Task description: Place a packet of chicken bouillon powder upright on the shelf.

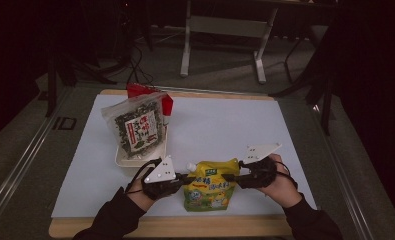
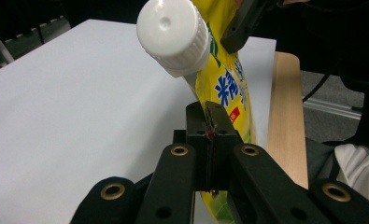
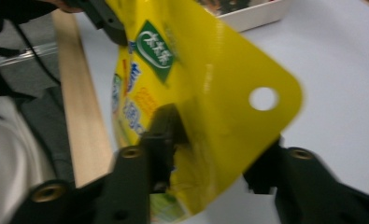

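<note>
A yellow spouted pouch [image 1: 209, 187] with a white screw cap [image 2: 175, 35] stands near the table's front edge between my two grippers. My left gripper [image 1: 185, 179] grips its left side; in the left gripper view the jaws [image 2: 209, 116] are pressed together on the pouch's edge [image 2: 229, 88] just below the spout. My right gripper [image 1: 227, 177] is at the pouch's upper right corner. In the right gripper view that corner [image 3: 205, 93], with its punched hole, slants between the jaws [image 3: 215, 154], which stand visibly apart on either side of the thin film. The pouch looks blurred there.
A seaweed snack bag [image 1: 135, 127] leans in a white tray [image 1: 130, 159] at the left, with a red package [image 1: 165, 102] behind it. The white mat [image 1: 225, 130] covers a wooden board [image 1: 175, 226]. Table legs and cables stand on the floor beyond.
</note>
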Demonstrator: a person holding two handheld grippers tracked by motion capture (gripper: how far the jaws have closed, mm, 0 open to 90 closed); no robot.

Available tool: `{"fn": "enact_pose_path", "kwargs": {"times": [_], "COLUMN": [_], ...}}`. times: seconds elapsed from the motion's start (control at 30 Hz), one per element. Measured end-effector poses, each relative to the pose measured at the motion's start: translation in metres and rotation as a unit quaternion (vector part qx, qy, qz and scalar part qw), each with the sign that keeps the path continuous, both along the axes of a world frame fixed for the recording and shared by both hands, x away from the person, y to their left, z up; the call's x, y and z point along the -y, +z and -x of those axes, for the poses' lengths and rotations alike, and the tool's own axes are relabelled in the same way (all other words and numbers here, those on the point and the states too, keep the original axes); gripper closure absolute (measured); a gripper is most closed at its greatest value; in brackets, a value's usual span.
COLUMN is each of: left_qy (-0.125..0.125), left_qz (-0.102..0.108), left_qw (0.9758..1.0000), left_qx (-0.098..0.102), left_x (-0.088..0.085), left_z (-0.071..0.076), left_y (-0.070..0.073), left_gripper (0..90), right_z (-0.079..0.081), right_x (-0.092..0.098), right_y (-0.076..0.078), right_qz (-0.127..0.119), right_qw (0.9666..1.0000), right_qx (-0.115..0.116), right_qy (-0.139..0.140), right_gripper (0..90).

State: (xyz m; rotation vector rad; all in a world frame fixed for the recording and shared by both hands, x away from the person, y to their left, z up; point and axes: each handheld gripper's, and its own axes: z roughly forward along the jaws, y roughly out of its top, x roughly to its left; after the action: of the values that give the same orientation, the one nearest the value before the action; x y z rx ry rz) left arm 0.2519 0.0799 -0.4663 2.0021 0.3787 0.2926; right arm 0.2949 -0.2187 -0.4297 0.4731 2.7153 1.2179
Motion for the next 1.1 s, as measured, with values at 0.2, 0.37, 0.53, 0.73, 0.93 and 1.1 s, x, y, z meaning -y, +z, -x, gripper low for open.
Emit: {"fn": "enact_pose_path", "kwargs": {"times": [0.2,0.37,0.53,0.73,0.93,1.1], "left_qy": [-0.001,-0.004,-0.010,0.009,0.037,0.044], "left_qz": [0.004,0.008,0.025,0.033,0.041,0.042], "left_qw": [1.0000,0.9999,0.9996,0.9993,0.9983,0.9975], "left_qx": [-0.002,-0.007,-0.008,-0.013,-0.021,-0.036], "left_x": [0.000,-0.002,-0.007,-0.014,-0.025,-0.029], "left_z": [0.001,0.001,0.001,-0.002,-0.001,0.000], "left_y": [0.001,0.002,0.008,0.013,0.007,-0.003], "left_gripper": [90.0,90.0,90.0,72.3,52.8,42.0], "right_z": [0.002,0.005,0.009,0.008,0.001,-0.006], "right_x": [-0.004,-0.009,-0.008,-0.010,-0.007,-0.005], "right_y": [-0.002,-0.001,0.007,0.017,0.025,0.035], "right_qz": [0.010,0.021,0.006,0.001,-0.003,-0.013], "right_qw": [0.9992,0.9975,0.9976,0.9978,0.9984,0.9986], "right_qx": [-0.017,-0.022,-0.018,-0.004,0.007,0.016], "right_qy": [0.036,0.063,0.066,0.066,0.056,0.049], "right_gripper": [74.0,89.6,90.0,90.0,90.0,90.0]}}
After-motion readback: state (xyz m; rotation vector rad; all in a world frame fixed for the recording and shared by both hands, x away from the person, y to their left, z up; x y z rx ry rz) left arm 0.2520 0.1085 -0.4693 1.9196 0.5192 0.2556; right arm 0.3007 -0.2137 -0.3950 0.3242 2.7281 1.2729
